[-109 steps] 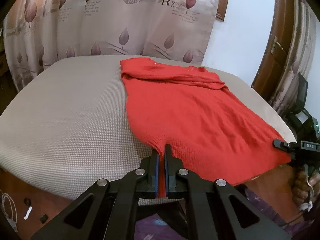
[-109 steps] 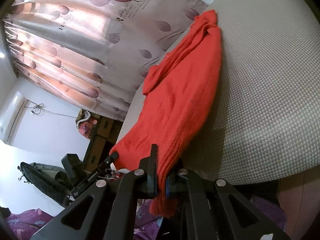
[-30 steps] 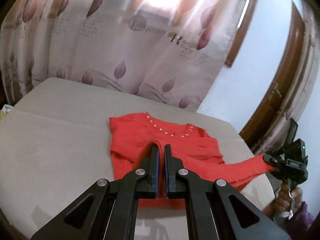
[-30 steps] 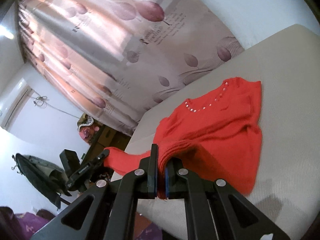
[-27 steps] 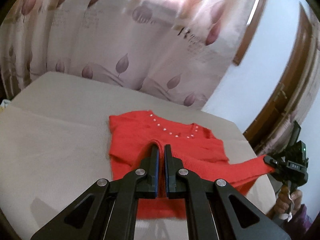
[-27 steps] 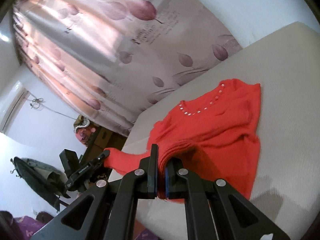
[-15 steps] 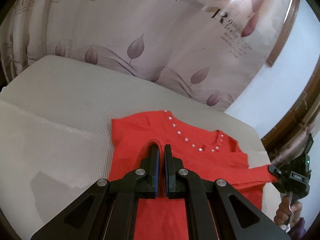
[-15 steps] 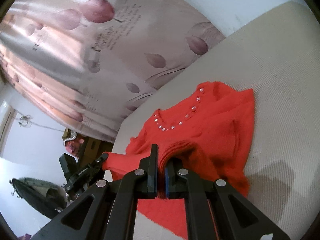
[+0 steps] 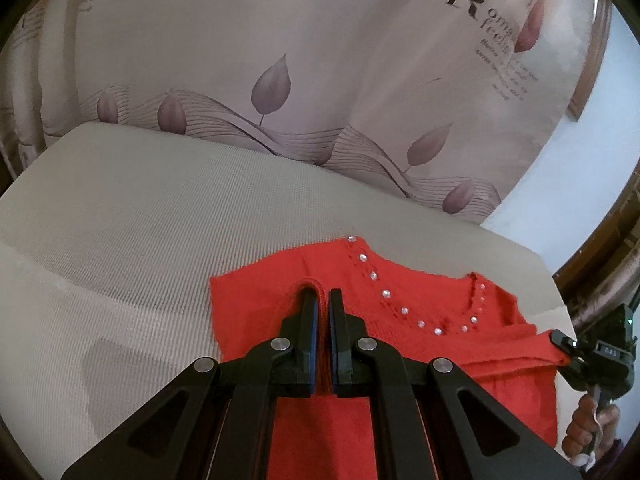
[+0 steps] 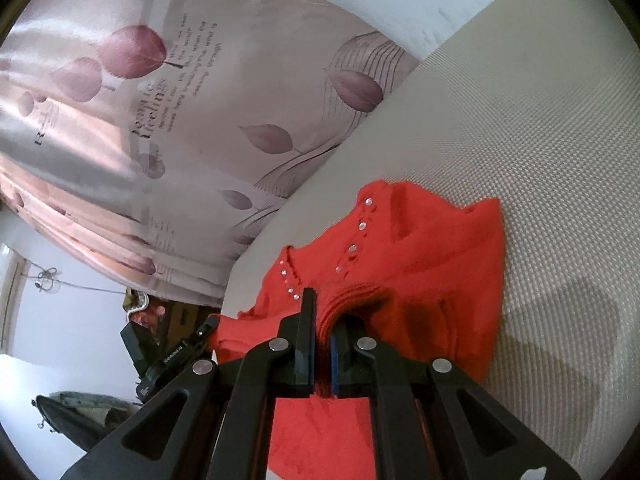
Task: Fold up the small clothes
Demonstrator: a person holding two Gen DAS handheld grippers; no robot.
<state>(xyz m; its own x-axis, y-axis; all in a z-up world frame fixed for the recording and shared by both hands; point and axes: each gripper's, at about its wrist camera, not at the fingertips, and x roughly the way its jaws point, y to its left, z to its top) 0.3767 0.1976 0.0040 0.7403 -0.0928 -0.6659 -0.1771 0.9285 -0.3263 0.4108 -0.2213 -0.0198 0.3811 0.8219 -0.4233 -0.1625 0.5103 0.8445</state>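
A red knit sweater [image 9: 420, 304] with rhinestones along its neckline lies on the beige table [image 9: 140, 208]. My left gripper [image 9: 320, 294] is shut on the sweater's ribbed hem and holds it just below the neckline at the left shoulder. My right gripper [image 10: 322, 308] is shut on the other hem corner of the sweater [image 10: 432, 256], over the right side of the chest. The hem stretches between the two grippers. The right gripper also shows in the left wrist view [image 9: 560, 342], and the left gripper in the right wrist view [image 10: 210, 326].
A leaf-print curtain [image 9: 280, 60] hangs right behind the table's far edge. A wooden door frame [image 9: 608, 216] stands at the right. Bare table [image 10: 560, 120] lies right of the sweater. A dark coat [image 10: 76, 412] hangs left of the table.
Both grippers have carried the hem forward and down from the near edge toward the neckline, doubling the sweater over itself. Both stay shut on the hem.
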